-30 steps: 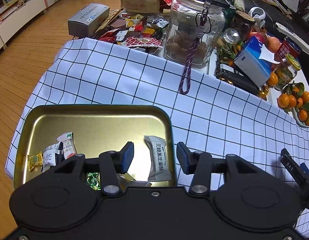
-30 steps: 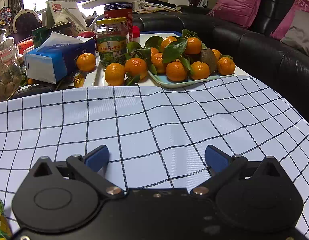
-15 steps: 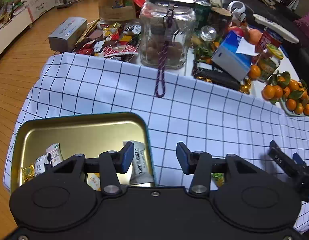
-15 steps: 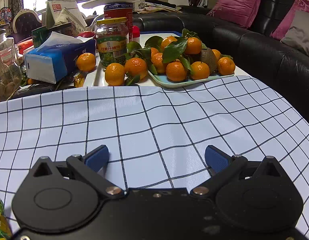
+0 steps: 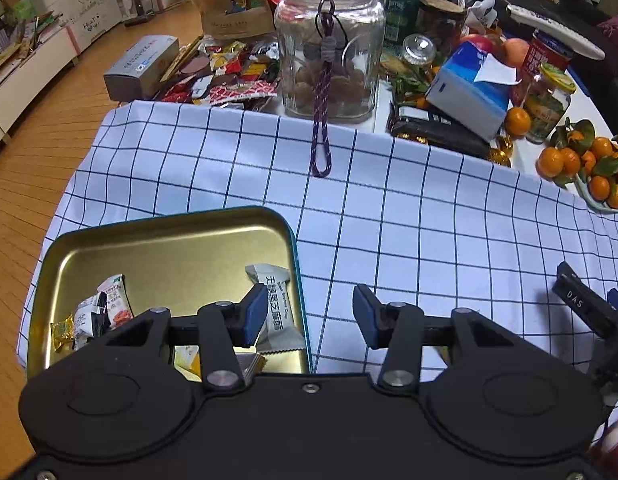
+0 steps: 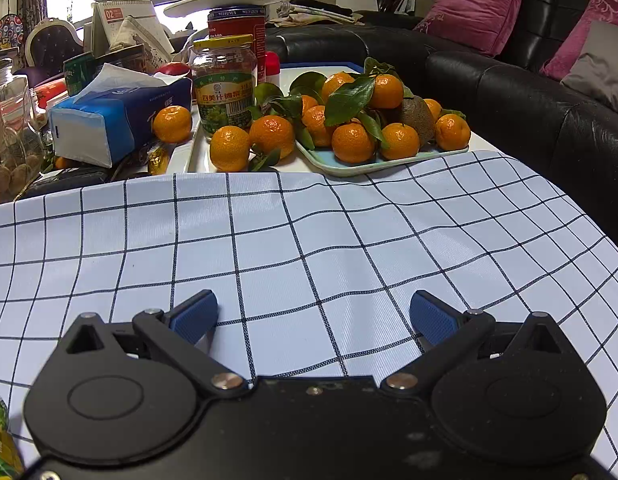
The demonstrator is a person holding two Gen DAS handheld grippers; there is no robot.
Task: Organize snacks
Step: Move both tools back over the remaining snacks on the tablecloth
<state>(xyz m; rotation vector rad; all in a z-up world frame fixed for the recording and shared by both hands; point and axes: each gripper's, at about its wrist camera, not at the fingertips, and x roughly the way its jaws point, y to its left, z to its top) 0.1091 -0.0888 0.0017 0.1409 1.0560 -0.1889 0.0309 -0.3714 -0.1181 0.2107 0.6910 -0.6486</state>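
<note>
Snacks (image 5: 109,312) lay bunched at the lower left of the left wrist view inside a gold tray (image 5: 169,240), with a grey wrapped bar (image 5: 275,304) at the tray's right edge, partly behind the left gripper (image 5: 309,312), whose jaws were spread with nothing between them. Right of the tray stretched checked cloth (image 5: 409,220), and at the far right edge the right gripper (image 6: 313,316) hung released over that cloth, below a plate of tangerines (image 6: 349,136) at upper centre of its own view.
</note>
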